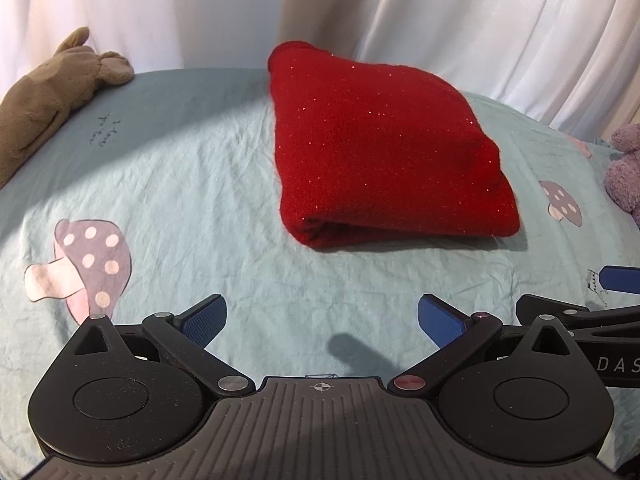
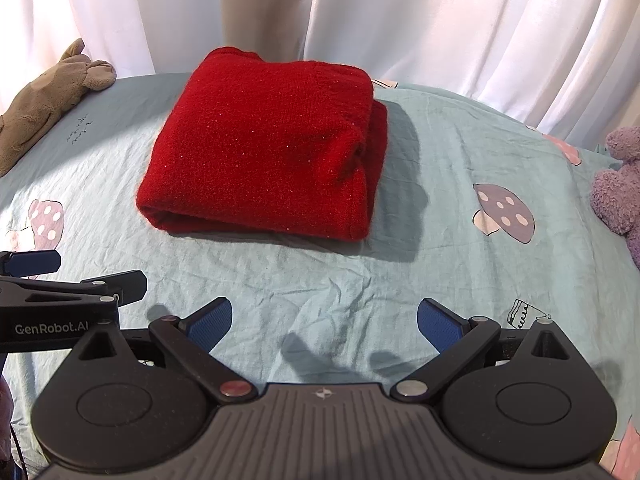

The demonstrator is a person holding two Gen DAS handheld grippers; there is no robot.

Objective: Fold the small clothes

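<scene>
A red knitted garment (image 1: 380, 148) lies folded into a thick square on the light blue sheet (image 1: 200, 200); it also shows in the right wrist view (image 2: 260, 152). My left gripper (image 1: 322, 320) is open and empty, held back from the garment's near edge. My right gripper (image 2: 324, 320) is open and empty, also short of the garment. The right gripper's side shows at the right edge of the left wrist view (image 1: 592, 312). The left gripper's side shows at the left edge of the right wrist view (image 2: 60, 292).
A brown plush toy (image 1: 48, 96) lies at the far left of the bed. A purple plush toy (image 2: 620, 196) sits at the right edge. White curtains (image 2: 440, 20) hang behind the bed. The sheet has mushroom prints (image 1: 84, 264).
</scene>
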